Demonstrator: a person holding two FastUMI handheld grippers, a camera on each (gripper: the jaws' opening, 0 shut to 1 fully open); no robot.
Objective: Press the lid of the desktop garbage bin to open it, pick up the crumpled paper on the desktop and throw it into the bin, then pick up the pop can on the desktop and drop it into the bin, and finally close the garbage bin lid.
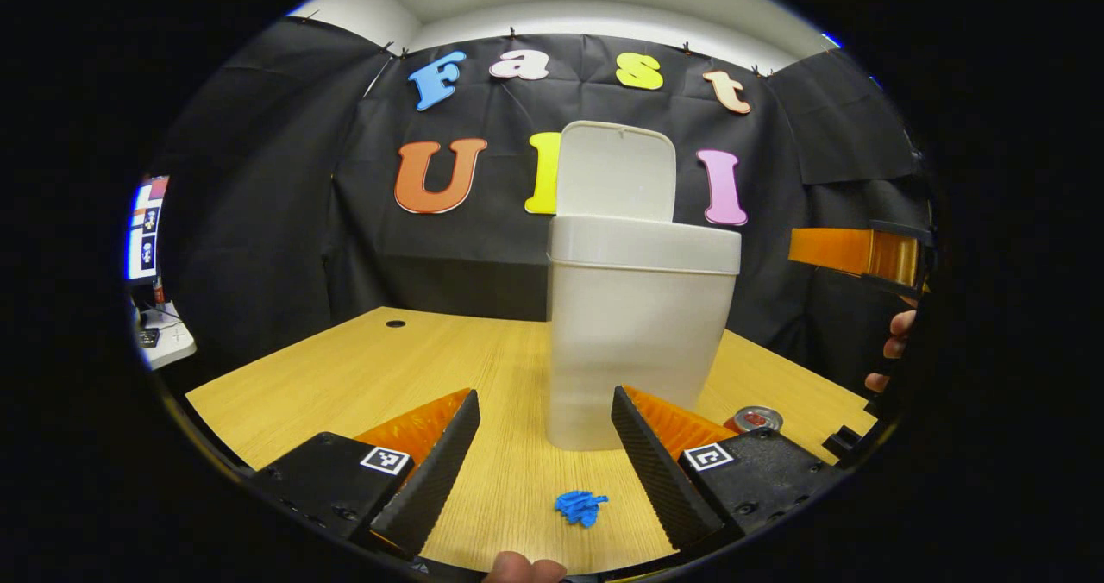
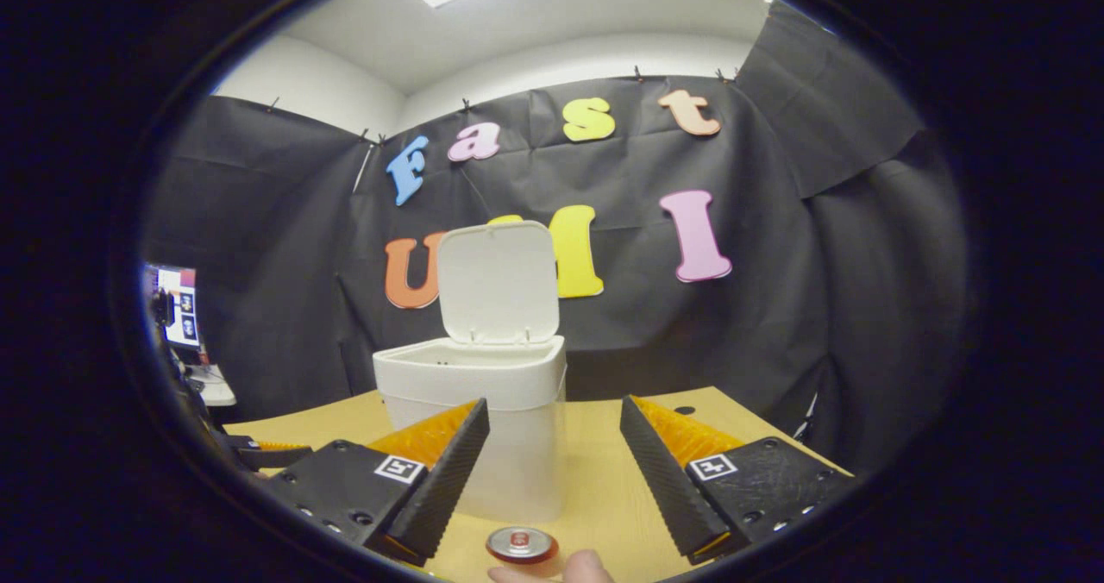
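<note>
Left claw and right claw gape, empty; bin lid up.

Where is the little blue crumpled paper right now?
In the left gripper view, the small blue crumpled paper lies on the light wooden desktop, just in front of the white plastic bin, low between that gripper's open fingers.

In the left gripper view, the left gripper at the bottom of the frame has two wedge-shaped fingers with ribbed inner faces, on black blocks with small screws and a square black-and-white marker each. The right gripper, at the bottom of the right gripper view, has the same build and markers.
</note>
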